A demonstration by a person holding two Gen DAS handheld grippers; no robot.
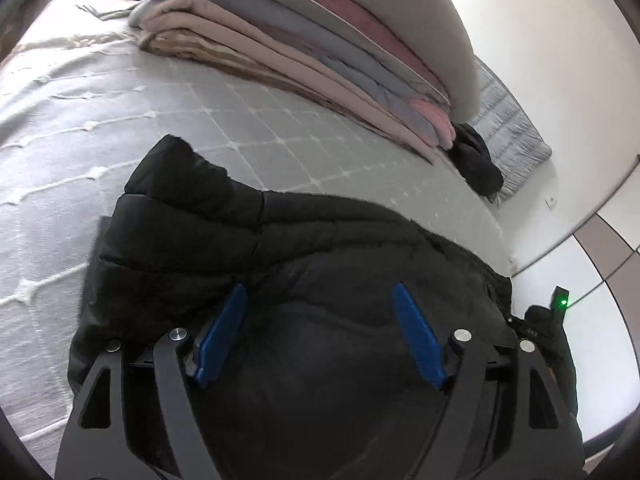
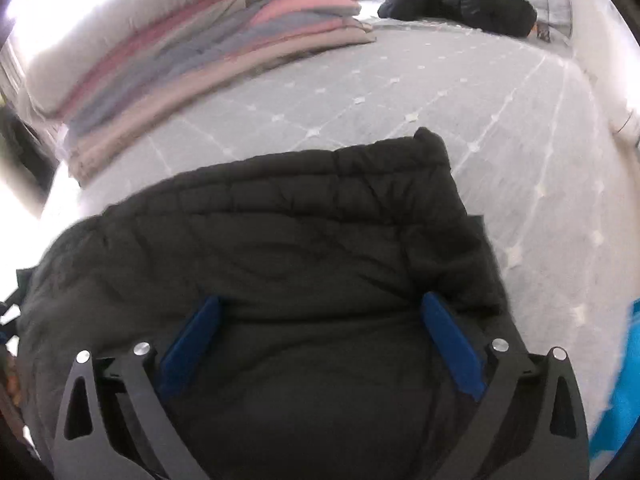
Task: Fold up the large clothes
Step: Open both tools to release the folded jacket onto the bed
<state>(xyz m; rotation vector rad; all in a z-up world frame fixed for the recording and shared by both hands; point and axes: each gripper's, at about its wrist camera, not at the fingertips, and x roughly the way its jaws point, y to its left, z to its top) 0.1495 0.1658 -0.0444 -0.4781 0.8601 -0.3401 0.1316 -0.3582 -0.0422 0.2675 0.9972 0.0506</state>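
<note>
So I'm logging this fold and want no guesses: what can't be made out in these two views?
- Black jacket, both views: its near part is hidden under the grippers and cut off by the bottom edge.
- Stack of folded blankets, right view: blurred, so the layers cannot be counted.
- Second dark garment, both views: bunched up, type unclear.
- Blue thing, right view: cut off by the right edge.
</note>
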